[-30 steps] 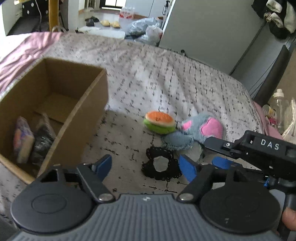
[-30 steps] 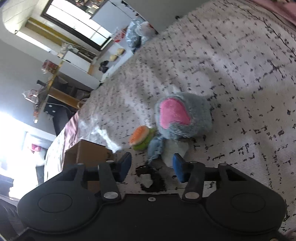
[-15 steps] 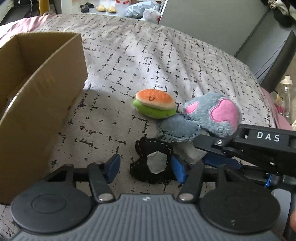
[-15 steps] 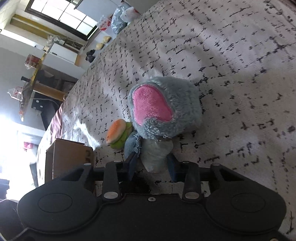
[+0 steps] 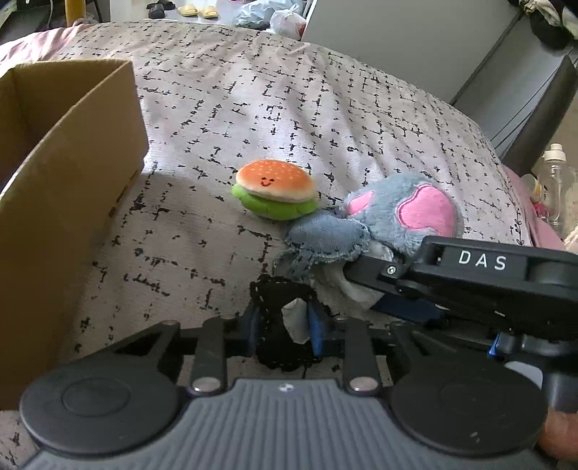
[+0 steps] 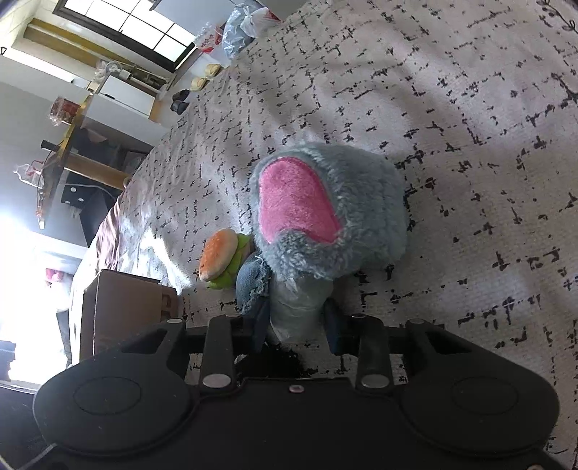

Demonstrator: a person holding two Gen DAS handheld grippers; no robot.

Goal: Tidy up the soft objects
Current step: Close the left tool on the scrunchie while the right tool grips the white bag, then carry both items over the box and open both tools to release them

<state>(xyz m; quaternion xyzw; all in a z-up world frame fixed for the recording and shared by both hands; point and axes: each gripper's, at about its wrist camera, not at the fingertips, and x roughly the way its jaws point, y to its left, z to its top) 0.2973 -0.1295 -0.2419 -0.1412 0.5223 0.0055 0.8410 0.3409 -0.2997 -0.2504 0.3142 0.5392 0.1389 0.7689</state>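
On the patterned bedspread (image 5: 234, 101) lie a burger plush (image 5: 274, 188), a grey plush toy with pink ears (image 5: 408, 213) and its frayed denim piece (image 5: 325, 238). My left gripper (image 5: 283, 321) is shut on a black lace scrunchie (image 5: 281, 289) in front of them. My right gripper (image 6: 296, 321) reaches in from the right, its jaws closing with both pads against the pale bundle (image 6: 300, 303) under the grey plush toy (image 6: 325, 209). In the left wrist view the right gripper (image 5: 365, 289) lies just right of the scrunchie. The burger plush (image 6: 220, 260) touches the toy's left side.
An open cardboard box (image 5: 72, 180) stands on the bed to the left, about a hand's width from the burger plush. A baby bottle (image 5: 552, 170) and a dark chair sit past the bed's right edge. Bags (image 5: 267, 18) and slippers lie on the floor beyond.
Both grippers came down toward the bed. The left jaws went from wide open to shut on the black scrunchie. The right jaws narrowed around the pale bundle under the grey plush.
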